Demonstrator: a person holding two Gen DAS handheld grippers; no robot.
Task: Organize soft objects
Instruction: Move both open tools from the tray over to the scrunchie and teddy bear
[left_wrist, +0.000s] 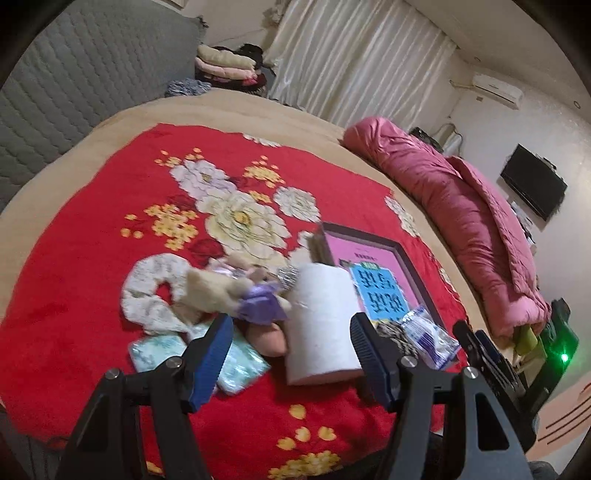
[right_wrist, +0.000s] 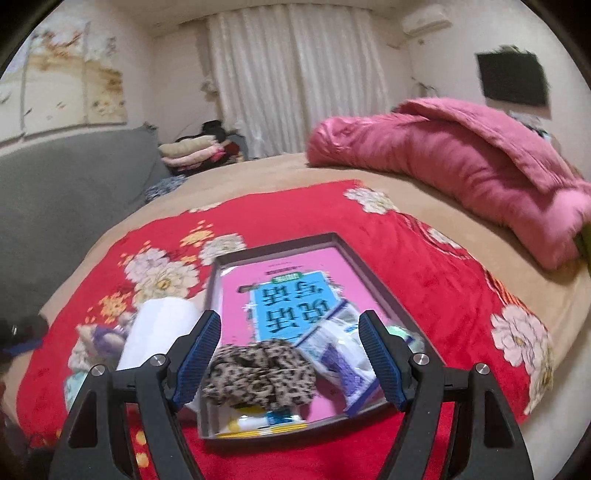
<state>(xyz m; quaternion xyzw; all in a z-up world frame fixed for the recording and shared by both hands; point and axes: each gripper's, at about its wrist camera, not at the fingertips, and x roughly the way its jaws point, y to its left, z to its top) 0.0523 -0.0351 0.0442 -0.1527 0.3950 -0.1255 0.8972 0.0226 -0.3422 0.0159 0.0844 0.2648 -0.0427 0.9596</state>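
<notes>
Leopard scrunchie (right_wrist: 258, 373) lies in the tray (right_wrist: 277, 240) between the right tongs (right_wrist: 290, 356) — agape, gripping nothing. Left tongs (left_wrist: 291, 354), equally wide and empty, frame the paper roll (left_wrist: 321, 321) beside a plush toy (left_wrist: 221, 291) — all on the bed's red blanket (left_wrist: 92, 258).

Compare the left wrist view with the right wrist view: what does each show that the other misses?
Left wrist only: the white scrunchie and the light blue tissue packs beside the plush toy.

Right wrist only: the small items at the box's near end, below the leopard scrunchie, and the wall mural.

Both: the paper roll, the box with its pink book, the pink quilt, and each open hand-held gripper.
</notes>
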